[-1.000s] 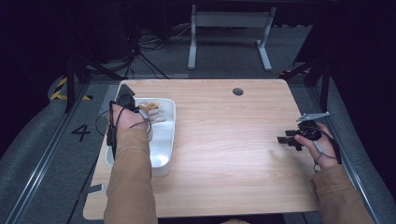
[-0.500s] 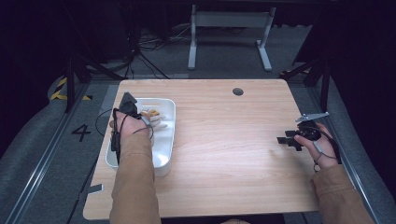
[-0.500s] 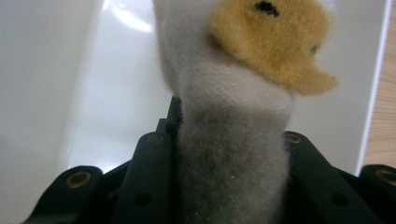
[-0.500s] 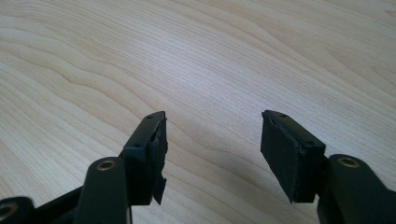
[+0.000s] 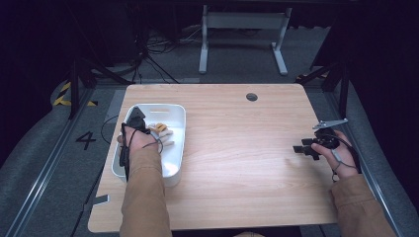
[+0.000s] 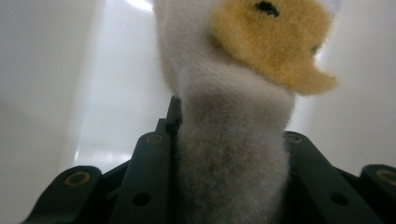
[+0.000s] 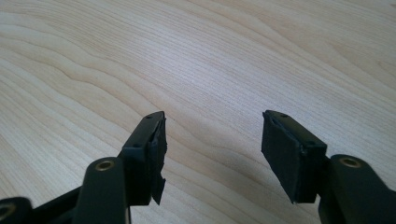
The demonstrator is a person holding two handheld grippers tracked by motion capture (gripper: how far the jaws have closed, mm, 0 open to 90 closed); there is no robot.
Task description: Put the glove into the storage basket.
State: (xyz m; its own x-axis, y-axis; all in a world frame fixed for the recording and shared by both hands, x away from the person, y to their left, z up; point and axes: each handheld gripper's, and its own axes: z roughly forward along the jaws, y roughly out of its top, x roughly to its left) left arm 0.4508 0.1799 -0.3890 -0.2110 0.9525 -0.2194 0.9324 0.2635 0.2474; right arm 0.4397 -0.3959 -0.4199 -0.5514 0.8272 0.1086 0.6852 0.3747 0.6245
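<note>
The plush toy (image 6: 233,121), white with an orange-yellow patch, sits in the white bin (image 5: 175,148) at the table's nine o'clock side. I have my left gripper (image 5: 143,127) down inside the bin, and in the left gripper view its black jaws are closed on the toy's fuzzy white body, with the bin's pale walls close behind it at twelve o'clock. From the high view the toy's light pieces (image 5: 162,132) lie against the gripper at its three o'clock, near the bin's right wall. My right gripper (image 5: 302,148) rests near the table's three o'clock edge, jaws spread wide over bare wood (image 7: 196,60). Between the bin and that gripper the wooden table (image 5: 247,163) runs open, with a small round hole (image 5: 251,97) toward twelve o'clock.
</note>
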